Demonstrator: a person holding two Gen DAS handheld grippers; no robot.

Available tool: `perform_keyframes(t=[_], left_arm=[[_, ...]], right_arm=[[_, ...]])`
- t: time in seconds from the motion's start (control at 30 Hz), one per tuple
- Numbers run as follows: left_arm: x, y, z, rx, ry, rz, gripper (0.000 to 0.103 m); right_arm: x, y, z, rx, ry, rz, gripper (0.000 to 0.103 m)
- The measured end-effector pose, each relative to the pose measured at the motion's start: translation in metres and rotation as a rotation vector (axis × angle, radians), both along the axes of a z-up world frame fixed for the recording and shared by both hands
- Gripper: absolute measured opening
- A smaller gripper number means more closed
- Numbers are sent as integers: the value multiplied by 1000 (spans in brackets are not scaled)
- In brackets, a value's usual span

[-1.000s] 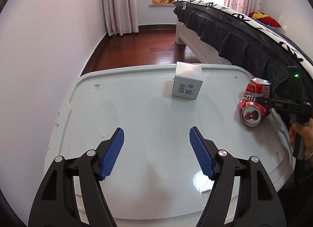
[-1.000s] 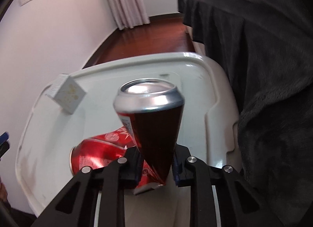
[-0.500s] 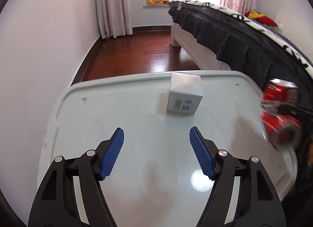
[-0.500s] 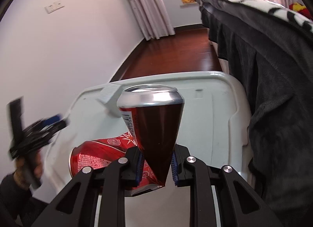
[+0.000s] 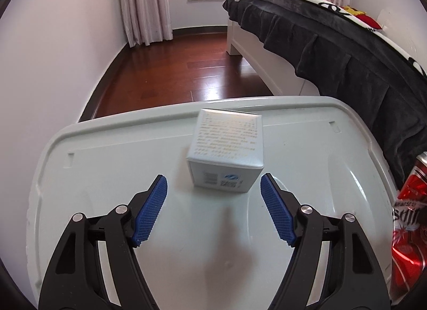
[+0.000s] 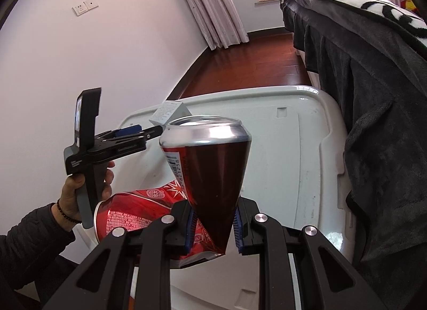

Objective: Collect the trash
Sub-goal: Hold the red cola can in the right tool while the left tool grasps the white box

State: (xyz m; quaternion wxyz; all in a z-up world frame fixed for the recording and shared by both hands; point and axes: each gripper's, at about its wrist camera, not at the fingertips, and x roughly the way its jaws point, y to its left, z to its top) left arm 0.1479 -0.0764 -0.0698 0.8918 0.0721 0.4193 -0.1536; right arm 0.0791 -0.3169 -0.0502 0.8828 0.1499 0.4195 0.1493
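A small white carton box (image 5: 226, 151) stands on the white plastic lid (image 5: 106, 155). My left gripper (image 5: 213, 212) is open, its blue pads just short of the box on either side. My right gripper (image 6: 213, 226) is shut on a crushed, bent red can (image 6: 210, 176) and holds it above the lid's right part. The can also shows at the right edge of the left wrist view (image 5: 408, 219). In the right wrist view the left gripper (image 6: 117, 142) reaches toward the box (image 6: 169, 111).
A bed with a dark blanket (image 5: 347, 48) runs along the right, close to the lid. A white wall (image 5: 53, 56) is on the left. Dark wood floor (image 5: 186, 70) lies beyond the lid, with curtains (image 5: 144, 3) at the back.
My left gripper has moved forward to the box, which now sits just ahead of its open fingers. My right gripper has lifted the can up and back from the lid.
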Motion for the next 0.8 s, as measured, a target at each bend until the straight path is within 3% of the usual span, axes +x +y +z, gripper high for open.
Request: perform_keyframes(t=[0.4,0.63,0.8], left_arm=[[25,-26,-11,56,-5,-25,71],[44,-34,-16,28,17,-21,65],[26,-30,-6,-4,-14,-46,64]], right_arm=[[8,-3,-7,16,19,17,23],[6,2,-9,10,27,29,22],[5,2,-6,15,18,26,23]])
